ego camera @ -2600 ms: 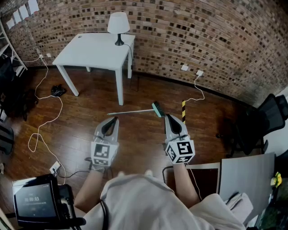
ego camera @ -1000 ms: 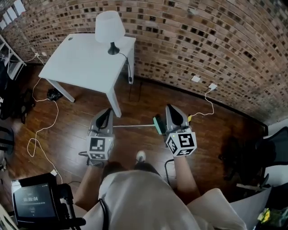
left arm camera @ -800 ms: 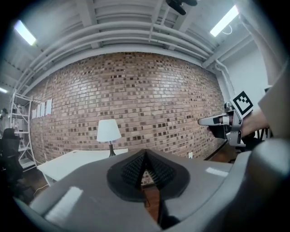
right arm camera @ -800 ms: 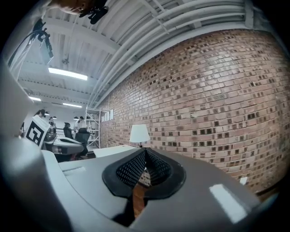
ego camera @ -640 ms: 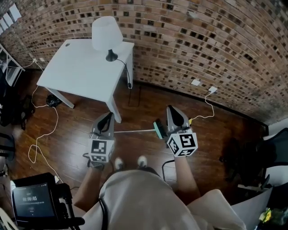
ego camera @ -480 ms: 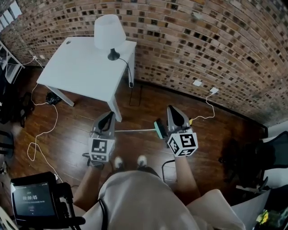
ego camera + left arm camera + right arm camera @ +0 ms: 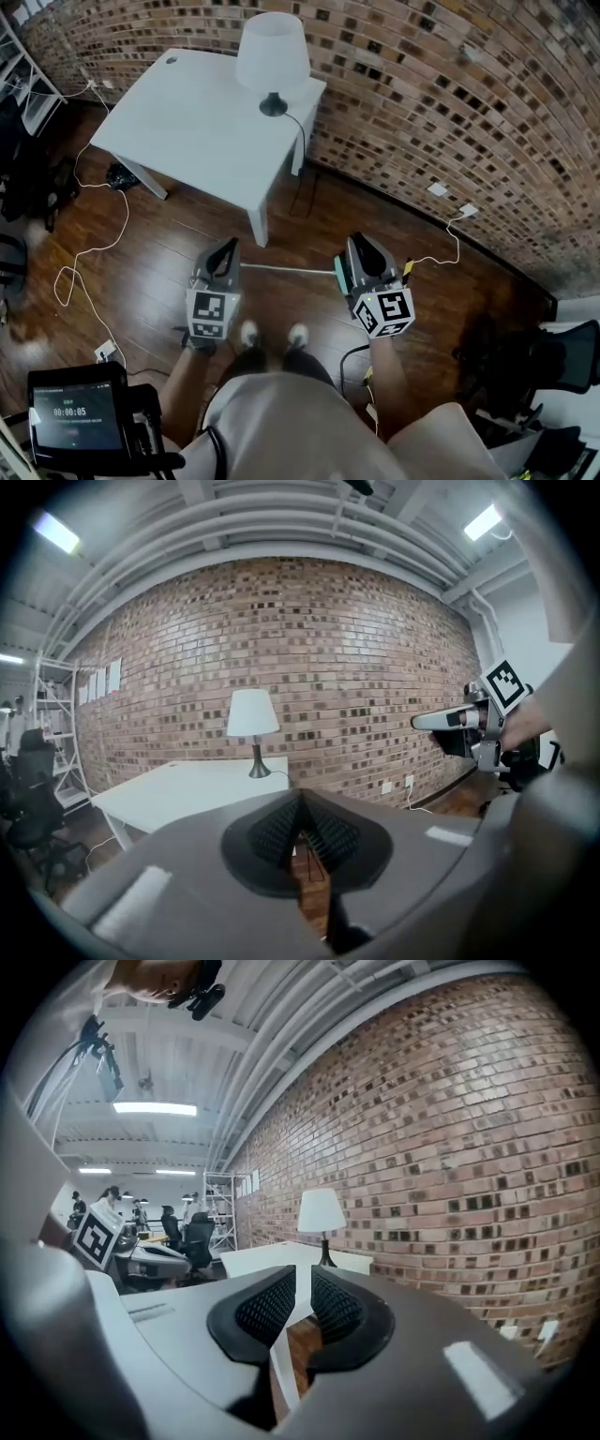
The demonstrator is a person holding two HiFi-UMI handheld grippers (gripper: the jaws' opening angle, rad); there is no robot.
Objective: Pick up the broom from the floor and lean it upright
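Note:
The broom lies flat on the wooden floor in the head view, its thin pale handle (image 7: 281, 269) running left to right and its green head (image 7: 338, 271) partly hidden behind my right gripper (image 7: 356, 244). My left gripper (image 7: 229, 247) hovers near the handle's left end. In the left gripper view its pads (image 7: 281, 829) meet at the tips with nothing held. In the right gripper view the right gripper (image 7: 302, 1281) shows a narrow gap between its pads; its jaws have just been opening, and nothing is between them. Neither gripper touches the broom.
A white table (image 7: 187, 122) with a white lamp (image 7: 272, 52) stands against the brick wall ahead. White cables (image 7: 89, 248) trail across the floor at left. Wall sockets (image 7: 438, 189) sit low on the wall. A black chair (image 7: 558, 361) is at right; my feet (image 7: 248, 335) are below.
I have stepped closer to the broom and the table. Both grippers moved forward and lower, so they now flank the broom. The right jaws have parted slightly.

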